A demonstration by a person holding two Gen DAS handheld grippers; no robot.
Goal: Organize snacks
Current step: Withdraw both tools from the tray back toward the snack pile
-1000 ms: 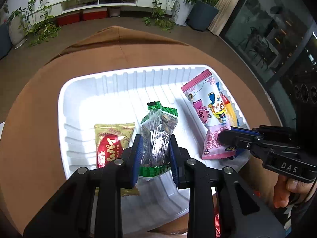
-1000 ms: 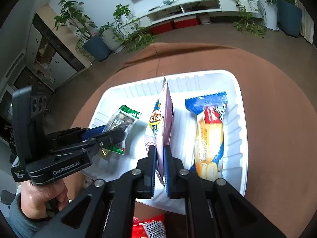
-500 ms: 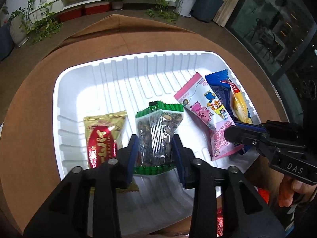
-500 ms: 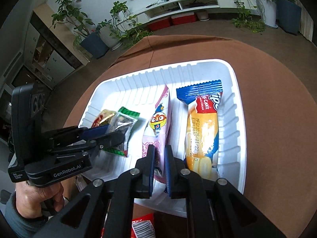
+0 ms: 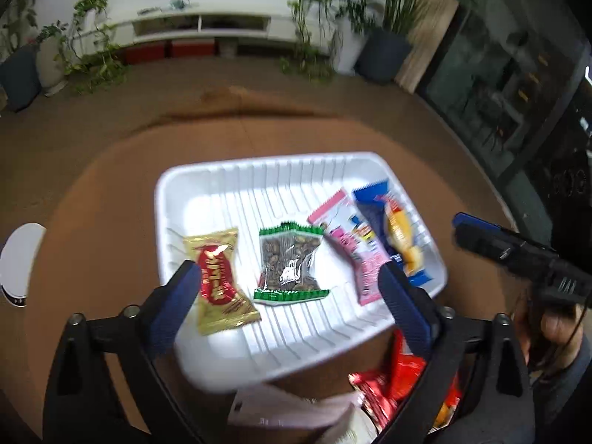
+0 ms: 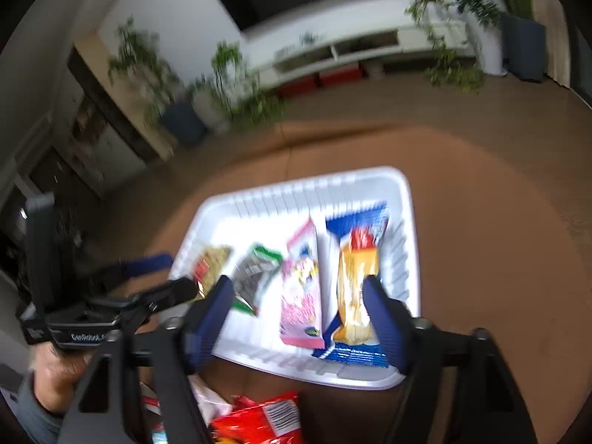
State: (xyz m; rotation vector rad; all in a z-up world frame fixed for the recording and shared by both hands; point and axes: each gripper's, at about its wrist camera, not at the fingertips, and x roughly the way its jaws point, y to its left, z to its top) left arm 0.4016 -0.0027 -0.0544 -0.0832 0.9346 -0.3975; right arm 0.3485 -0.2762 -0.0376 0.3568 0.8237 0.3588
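My left gripper (image 5: 288, 281) sits low-center in the left wrist view, jaws wide and opening, nothing pinched. The seed pack (image 5: 290, 262) (clear w/ green ends) lies flat in the white tray (image 5: 259, 177) between the two blue pads but apart from both. Left of it, partly behind my left pad, is the gold pack (image 5: 218, 277) w/ a red label. To the right lie the pink pack (image 5: 355, 251), then the blue cake pack (image 5: 396, 236) by the tray's right wall. All four lie side by side in a row across the tray's near half; the far half is bare ribs.

My right gripper (image 6: 298, 294) sits low-center in the right wrist view, jaws spread and opening, empty. The pink pack and cake pack lie between its pads there, seemingly untouched; blur makes it hard to be sure at the right pad.

Tray sits mid-frame on a brown table (image 5: 92, 203). Red packs (image 5: 399, 381) lie off the tray, bottom right in the left view, bottom center in the right. White disc (image 5: 18, 262) at the left edge.
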